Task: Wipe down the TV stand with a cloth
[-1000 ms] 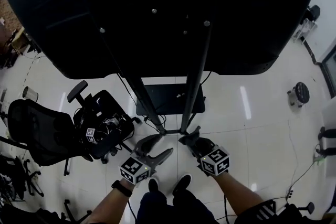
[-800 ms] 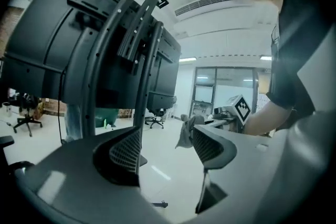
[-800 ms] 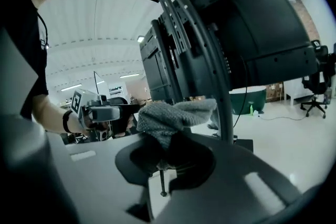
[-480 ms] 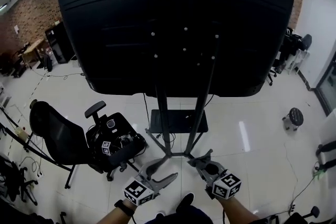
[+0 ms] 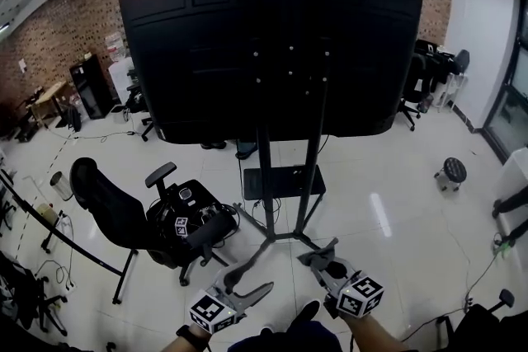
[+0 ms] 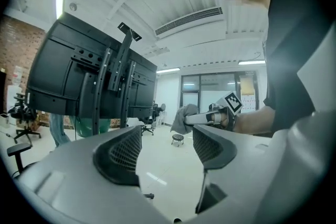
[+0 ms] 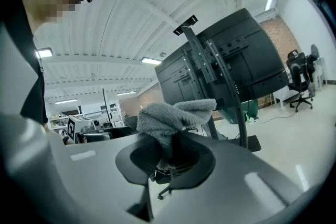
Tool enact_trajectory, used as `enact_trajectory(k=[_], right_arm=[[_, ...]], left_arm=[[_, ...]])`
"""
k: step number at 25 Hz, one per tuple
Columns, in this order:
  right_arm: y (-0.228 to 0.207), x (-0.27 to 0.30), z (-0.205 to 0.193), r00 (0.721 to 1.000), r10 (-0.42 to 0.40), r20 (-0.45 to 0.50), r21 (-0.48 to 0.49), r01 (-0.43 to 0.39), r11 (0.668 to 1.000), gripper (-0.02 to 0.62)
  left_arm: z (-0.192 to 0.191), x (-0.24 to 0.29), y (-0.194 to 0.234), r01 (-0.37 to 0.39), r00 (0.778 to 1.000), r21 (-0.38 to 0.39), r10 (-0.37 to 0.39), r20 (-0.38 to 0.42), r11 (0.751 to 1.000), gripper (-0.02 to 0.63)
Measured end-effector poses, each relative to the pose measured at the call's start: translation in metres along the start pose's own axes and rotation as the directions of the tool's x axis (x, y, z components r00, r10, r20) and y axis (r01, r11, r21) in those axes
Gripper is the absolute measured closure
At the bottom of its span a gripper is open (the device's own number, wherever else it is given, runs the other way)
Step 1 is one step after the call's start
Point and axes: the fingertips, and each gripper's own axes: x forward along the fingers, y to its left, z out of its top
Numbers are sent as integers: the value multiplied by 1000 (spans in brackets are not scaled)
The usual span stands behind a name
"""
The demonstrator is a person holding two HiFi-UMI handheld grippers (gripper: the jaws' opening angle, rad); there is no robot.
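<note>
- The grey cloth (image 7: 173, 113) is bunched up and pinched between the fingers of the right gripper (image 7: 168, 156), with a floppy end sticking out past the tips.
- It's held low, near the front feet of the TV stand (image 5: 285, 182). Can't tell if it's touching.
- The left gripper (image 6: 167, 145) has its fingers spread wide with nothing between them. It sits just beside the right one, also pointing at the stand's base.
- A big black TV (image 5: 272, 53) is mounted on the stand, back side facing us.
- There's an office chair (image 5: 124, 218) off to the left and a small stool (image 5: 450, 171) to the right, both well away on the white floor (image 5: 388, 210).
</note>
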Motion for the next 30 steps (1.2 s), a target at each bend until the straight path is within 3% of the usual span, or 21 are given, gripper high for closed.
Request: enact_trajectory(k=[8,14,20,30], right_arm=[[36,-62,-1,1000,2,2,-56,-2,998,568],[31,-89,21,1000,15,19,-132,-13,991,569],[13,-114,16,1000,17,26,-119,-14,993,569],[17,-123,21,997,52,48,-128,-46,991,569]], left_arm=[[12,-24,-34,-19,999,-1,19,40,1000,276],[32,2,-60,-15,997,-40,18,75,999,276],[39,25,-88,13,996,-17,-12,87,1000,276],[44,26,-95,-25,996,-9,26,84,1000,278]])
